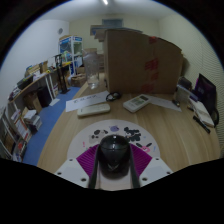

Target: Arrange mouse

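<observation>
A black computer mouse (114, 152) sits between my gripper's (113, 163) two fingers, whose pink pads (86, 158) show at either side of it. Both fingers press against its sides and hold it above the round wooden table (60, 130). A white mat with a dark pattern (118, 131) lies on the table just beyond the mouse.
A white keyboard (88, 101) and a second light keyboard (137, 102) lie further on the table. A large cardboard box (140, 60) stands at the far side. A laptop (205, 92) and cables lie at the right. Cluttered shelves (30, 95) stand at the left.
</observation>
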### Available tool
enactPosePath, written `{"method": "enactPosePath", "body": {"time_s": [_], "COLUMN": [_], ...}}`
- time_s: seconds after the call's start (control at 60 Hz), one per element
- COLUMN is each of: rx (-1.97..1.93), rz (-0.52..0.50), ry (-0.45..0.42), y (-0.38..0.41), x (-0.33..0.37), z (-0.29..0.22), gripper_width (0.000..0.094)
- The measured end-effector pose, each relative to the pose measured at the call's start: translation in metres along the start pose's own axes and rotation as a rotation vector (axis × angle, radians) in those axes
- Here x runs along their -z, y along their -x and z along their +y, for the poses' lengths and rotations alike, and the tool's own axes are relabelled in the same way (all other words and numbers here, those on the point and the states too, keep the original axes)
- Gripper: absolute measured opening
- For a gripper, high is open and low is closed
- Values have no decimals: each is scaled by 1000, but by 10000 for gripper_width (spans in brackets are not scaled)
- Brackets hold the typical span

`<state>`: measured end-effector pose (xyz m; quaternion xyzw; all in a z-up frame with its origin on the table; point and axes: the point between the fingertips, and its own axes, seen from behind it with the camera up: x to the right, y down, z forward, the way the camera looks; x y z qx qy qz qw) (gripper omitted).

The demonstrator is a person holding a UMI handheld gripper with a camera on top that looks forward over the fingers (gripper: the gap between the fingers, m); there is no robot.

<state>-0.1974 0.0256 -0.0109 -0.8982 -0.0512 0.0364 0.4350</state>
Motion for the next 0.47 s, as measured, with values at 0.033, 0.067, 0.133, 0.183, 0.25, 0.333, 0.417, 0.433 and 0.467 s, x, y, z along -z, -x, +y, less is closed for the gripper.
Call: {"method": "enactPosePath", "body": {"time_s": [0.033,0.067,0.133,0.183,0.25,0.333,0.417,0.433,0.467], "rx": [13,26,15,-18,-48,-84,-97,-100,-108], "rz": [-1,-1,-2,-24,-56,-63,-70,-66,-53], "ry": [20,39,91,100,107,105,115,117,124], "y": [0,-1,-2,2,11,11,10,8,3], "x": [0,0,8,19,47,88,132,142,160], "z": [1,2,7,7,5,4,10,12,17], "gripper_width": [525,551,730,849,850,848,845,846,840]}}
